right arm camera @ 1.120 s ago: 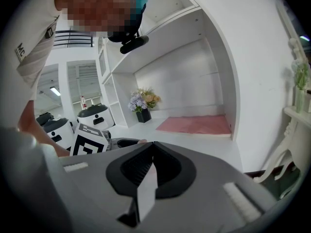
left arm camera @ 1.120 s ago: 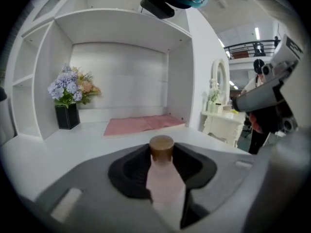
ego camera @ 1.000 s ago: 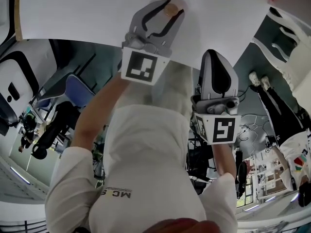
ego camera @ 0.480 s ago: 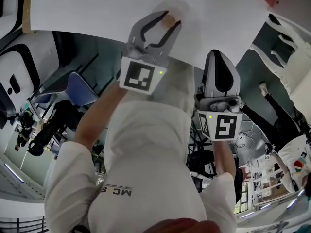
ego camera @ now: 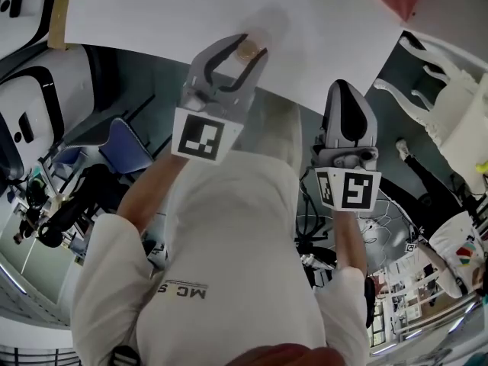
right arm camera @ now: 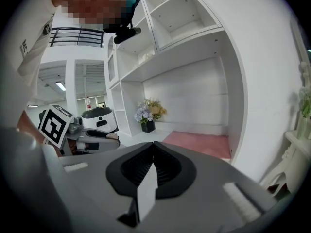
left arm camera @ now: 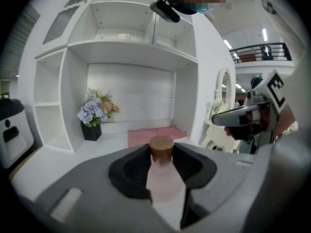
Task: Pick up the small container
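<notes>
Small container, a pale pink translucent bottle with a round brown cap [ego camera: 245,51].

**Head view.** The container sits between the jaws of the left gripper [ego camera: 252,46], over a white flat surface [ego camera: 152,14]. Whether its base touches that surface cannot be told. The right gripper [ego camera: 347,90] hangs beside it, apart from it and nearer the person.

**Left gripper view.** Both jaws are clamped on the bottle's body, with the brown cap standing free above the pads. White shelving [left arm camera: 73,81] and a flower bouquet in a black pot [left arm camera: 95,113] lie well beyond.

**Right gripper view.** The jaws are pressed together with nothing between them.

**Handling (judgement).**
- The bottle looks light and fairly stiff.
- Its smooth walls may slide in the pads.
- The body just below the cap is the soundest place to hold, as it is taken here.
- The cap may be loose and is better left untouched.
- A firm, even squeeze should suffice, but too hard a clamp could deform or crack a thin wall.
</notes>
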### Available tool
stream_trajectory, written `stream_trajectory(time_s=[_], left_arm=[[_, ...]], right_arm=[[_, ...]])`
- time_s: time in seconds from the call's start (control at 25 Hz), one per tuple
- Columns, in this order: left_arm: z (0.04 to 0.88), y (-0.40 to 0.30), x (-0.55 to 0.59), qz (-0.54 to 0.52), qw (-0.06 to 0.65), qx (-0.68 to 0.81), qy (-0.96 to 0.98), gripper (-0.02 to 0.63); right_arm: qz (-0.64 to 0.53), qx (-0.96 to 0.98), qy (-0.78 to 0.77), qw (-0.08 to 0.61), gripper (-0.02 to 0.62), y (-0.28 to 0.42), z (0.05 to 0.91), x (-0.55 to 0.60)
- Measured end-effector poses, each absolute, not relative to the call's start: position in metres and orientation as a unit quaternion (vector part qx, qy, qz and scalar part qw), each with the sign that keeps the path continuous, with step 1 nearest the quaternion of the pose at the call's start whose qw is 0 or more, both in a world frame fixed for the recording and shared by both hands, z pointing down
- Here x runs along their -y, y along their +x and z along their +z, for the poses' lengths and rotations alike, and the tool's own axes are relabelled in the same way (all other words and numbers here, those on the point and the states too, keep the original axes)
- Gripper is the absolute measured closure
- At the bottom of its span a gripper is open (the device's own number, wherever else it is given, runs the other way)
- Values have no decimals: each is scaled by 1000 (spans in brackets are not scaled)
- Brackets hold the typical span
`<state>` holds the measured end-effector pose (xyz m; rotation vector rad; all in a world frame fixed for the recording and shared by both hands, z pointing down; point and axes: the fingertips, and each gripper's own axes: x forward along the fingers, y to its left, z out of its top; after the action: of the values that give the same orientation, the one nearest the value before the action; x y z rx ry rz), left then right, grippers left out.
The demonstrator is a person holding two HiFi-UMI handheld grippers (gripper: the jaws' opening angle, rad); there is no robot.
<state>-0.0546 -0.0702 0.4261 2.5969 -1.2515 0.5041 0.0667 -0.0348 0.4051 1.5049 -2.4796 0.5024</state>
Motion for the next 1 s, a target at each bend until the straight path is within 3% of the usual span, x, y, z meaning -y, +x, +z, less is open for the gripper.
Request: stream_trajectory(time_s=[0.24,1.0], left_arm=[[377,-74,58,161,111,436,879,466],[270,-107,28,145,93,435,884,466]], right_arm=[[129,843,508,123,598,60,361,27],[65,840,530,94,598,58,267,9]])
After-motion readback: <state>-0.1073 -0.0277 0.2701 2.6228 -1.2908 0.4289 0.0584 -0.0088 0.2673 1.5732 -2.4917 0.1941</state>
